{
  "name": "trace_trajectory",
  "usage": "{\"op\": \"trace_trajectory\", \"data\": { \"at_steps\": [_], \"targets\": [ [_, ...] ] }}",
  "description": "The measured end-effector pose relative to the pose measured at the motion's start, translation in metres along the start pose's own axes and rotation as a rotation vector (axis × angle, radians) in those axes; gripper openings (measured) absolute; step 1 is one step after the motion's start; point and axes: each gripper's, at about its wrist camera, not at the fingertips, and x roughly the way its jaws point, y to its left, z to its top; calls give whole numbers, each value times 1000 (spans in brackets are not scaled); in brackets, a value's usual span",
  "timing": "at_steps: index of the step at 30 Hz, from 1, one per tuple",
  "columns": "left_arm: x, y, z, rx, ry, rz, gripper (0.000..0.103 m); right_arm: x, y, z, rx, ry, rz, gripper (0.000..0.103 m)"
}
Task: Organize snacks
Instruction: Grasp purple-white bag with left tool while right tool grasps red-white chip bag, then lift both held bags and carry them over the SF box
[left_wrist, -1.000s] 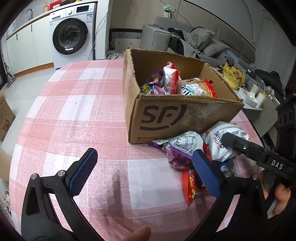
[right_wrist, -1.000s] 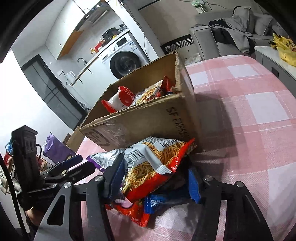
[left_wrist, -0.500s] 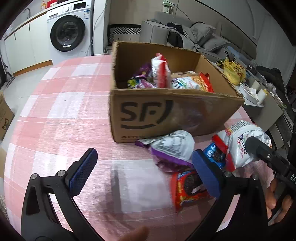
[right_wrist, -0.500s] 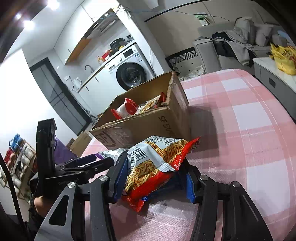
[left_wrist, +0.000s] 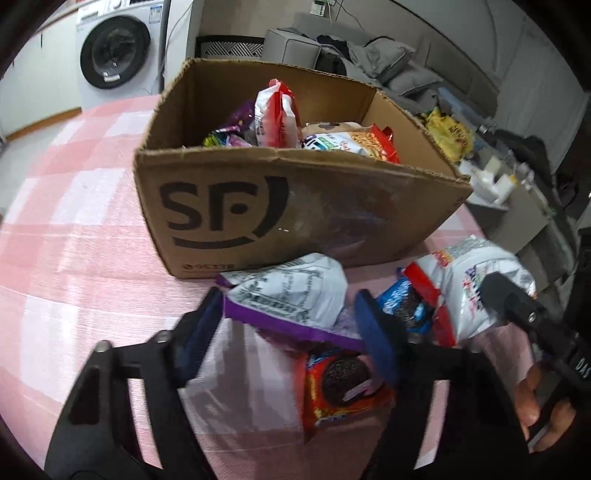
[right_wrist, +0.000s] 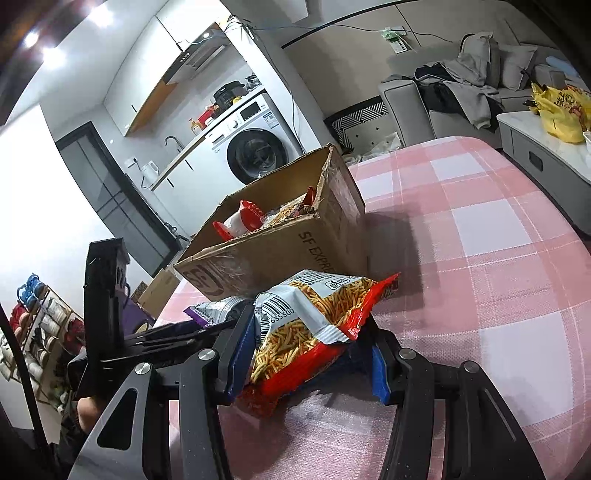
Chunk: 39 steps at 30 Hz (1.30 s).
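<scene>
right gripper (right_wrist: 310, 354) clamping chip bag (right_wrist: 314, 317)

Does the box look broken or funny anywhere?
Yes. The cardboard box has no flaps, its top rim is ragged and torn, and its front wall is scuffed. Snack bags stand jumbled inside.

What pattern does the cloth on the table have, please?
The tablecloth is a pink-and-white check, clearest in the right wrist view.
</scene>
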Motion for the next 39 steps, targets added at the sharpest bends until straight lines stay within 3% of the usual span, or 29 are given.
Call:
{"op": "trace_trajectory", "data": {
  "at_steps": [2, 7, 25, 31, 39],
  "targets": [
    [2, 2, 0, -28, 3, -41, 53, 0, 0, 0, 1, 0, 0, 53],
    [-2, -4, -5, 5, -20, -51, 37, 2, 2, 0, 2, 0, 5, 53],
    [-63, 9, -21, 32, -116, -82, 35, -7, 18, 5, -26, -39, 10, 53],
    [-91, 14, -26, 37, -149, -92, 35, -23, 21, 12, -14, -109, 3, 53],
    [-126, 14, -25, 58, -205, -100, 35, -34, 28, 25, -27, -131, -2, 53]
  ]
}}
